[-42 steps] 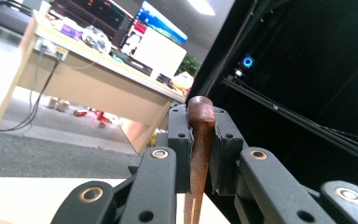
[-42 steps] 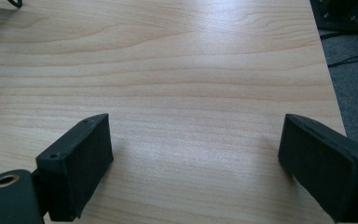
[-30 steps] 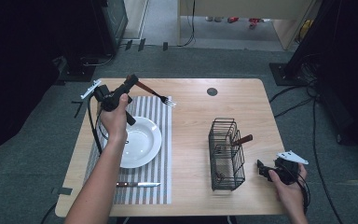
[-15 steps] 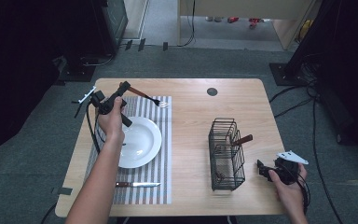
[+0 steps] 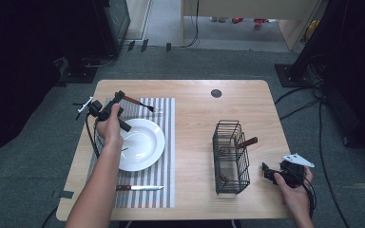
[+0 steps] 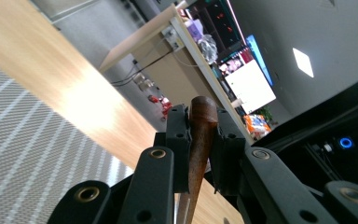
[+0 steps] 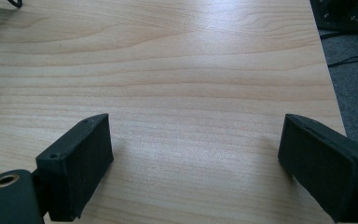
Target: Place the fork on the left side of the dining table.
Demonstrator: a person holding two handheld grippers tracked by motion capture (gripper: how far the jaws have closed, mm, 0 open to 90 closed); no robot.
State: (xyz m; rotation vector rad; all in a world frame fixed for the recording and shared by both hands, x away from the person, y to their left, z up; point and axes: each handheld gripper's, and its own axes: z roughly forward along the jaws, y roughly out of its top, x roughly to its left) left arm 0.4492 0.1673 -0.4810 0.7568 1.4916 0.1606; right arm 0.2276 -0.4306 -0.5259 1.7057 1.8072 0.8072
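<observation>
Left gripper sits over the far left corner of the grey striped fabric placemat, jaws clamped on the brown wooden handle of a metal fork. In the high view the fork runs rightward from the gripper, tines resting on or just above the placemat's far edge, just beyond the round white ceramic plate. In the left gripper view the wooden handle end stands pinched between the two black pads, striped mat and light wooden table behind it.

The plate lies on the placemat, left of table centre. A knife with a dark wooden handle and steel blade lies on the placemat's near edge, near side of the plate, blade pointing right.

A black wire cutlery basket stands right of centre; a brown wooden-handled utensil sticks out of its far right side.

Right gripper rests at the near right corner of the table, just right of the basket, jaws wide apart with nothing between them; the right gripper view shows bare wood between the pads.
</observation>
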